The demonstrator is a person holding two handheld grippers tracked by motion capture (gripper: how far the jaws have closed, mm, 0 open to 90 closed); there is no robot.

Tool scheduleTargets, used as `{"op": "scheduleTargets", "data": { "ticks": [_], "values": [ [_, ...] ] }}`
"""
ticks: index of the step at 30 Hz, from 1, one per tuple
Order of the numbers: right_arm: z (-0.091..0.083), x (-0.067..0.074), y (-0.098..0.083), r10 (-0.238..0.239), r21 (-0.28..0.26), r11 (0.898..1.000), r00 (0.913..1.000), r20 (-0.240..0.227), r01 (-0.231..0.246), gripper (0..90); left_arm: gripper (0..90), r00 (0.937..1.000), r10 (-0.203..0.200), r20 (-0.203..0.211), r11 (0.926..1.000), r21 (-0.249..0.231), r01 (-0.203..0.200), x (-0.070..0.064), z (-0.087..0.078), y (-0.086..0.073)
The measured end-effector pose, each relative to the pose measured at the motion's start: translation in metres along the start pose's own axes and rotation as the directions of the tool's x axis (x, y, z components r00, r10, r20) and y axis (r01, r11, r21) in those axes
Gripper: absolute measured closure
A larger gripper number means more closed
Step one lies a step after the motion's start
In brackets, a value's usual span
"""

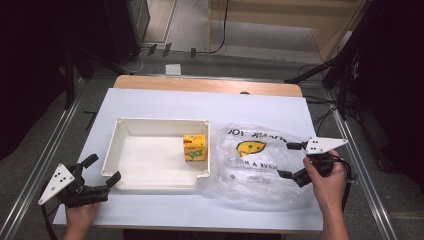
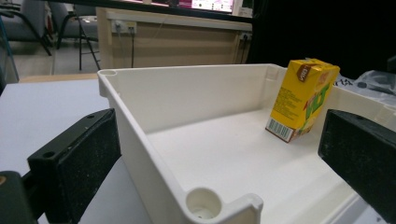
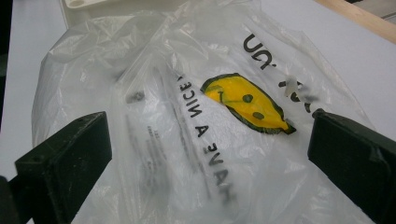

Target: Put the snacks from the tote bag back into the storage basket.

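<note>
While both hands rest at the near edge of the bench point(image 1: 150, 102), the white tray point(image 1: 125, 131) serves as the landmark: it sits left of centre on the pale sheet covering the bench, open side up. Left tool point(image 1: 102, 171) lies just off the tray's near left corner, jaws spread wide apart and gripping nothing; in the left gripper view that corner of the tray point(image 2: 140, 154) stands between the two black jaws, one jaw outside the tray's wall, the other over its near edge, neither clearly touching. Yellow drink carton point(image 1: 195, 147) stands inside the tray at its right wall, about midway along; seen from the left gripper view the carton point(image 2: 302, 98) tilts, leaning toward that wall, barcode low on its side. Clear plastic bag point(image 1: 255, 162) lies crumpled on the bench just right of the tray, its edge against the tray's right wall, printed with a yellow smiley and black lettering. Right tool point(image 1: 287, 160) is at the bag's far side from the tray, jaws spread wide and holding nothing, pointed toward the tray across the bag. In the right gripper view the bag point(image 3: 187, 140) spreads between and beyond the two jaws, smiley face point(image 3: 245, 102) nearer the right-hand jaw; whether the jaws touch the film cannot be told. Some flat clear packet shows dimly inside the bag, contents unreadable
</note>
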State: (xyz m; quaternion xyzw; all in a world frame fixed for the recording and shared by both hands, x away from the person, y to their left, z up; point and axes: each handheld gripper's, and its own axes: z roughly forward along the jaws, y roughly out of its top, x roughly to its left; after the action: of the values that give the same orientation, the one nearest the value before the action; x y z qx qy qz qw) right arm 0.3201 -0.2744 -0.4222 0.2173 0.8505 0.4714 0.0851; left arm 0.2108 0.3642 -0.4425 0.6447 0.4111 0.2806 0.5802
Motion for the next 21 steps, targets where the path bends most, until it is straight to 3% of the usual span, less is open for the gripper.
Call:
{"op": "scheduleTargets", "data": {
  "ticks": [6, 10, 14, 21],
  "values": [
    [-0.008, 0.0, -0.017, 0.017, -0.069, 0.997, 0.9998, 0.003, -0.017, 0.0, 0.0, 0.9976, -0.068, 0.005, 0.997, -0.037, 0.069, 0.009, -0.006, 0.0],
    [-0.012, -0.002, -0.027, 0.029, -0.09, 0.996, 0.9994, 0.019, -0.027, 0.0, 0.0, 0.9987, -0.05, 0.002, 0.9984, -0.025, 0.05, 0.006, -0.005, 0.0],
    [-0.021, -0.002, -0.042, 0.068, -0.151, 0.987, 0.9971, 0.035, -0.062, 0.0, 0.0, 0.9989, -0.046, -0.005, 0.9986, -0.026, 0.045, 0.004, -0.004, 0.0],
    [-0.029, -0.002, -0.058, 0.11, -0.2, 0.975, 0.9915, 0.071, -0.093, 0.0, 0.0, 0.9987, -0.043, -0.025, 0.9978, -0.051, 0.042, 0.004, -0.007, -0.001]
  ]
}}
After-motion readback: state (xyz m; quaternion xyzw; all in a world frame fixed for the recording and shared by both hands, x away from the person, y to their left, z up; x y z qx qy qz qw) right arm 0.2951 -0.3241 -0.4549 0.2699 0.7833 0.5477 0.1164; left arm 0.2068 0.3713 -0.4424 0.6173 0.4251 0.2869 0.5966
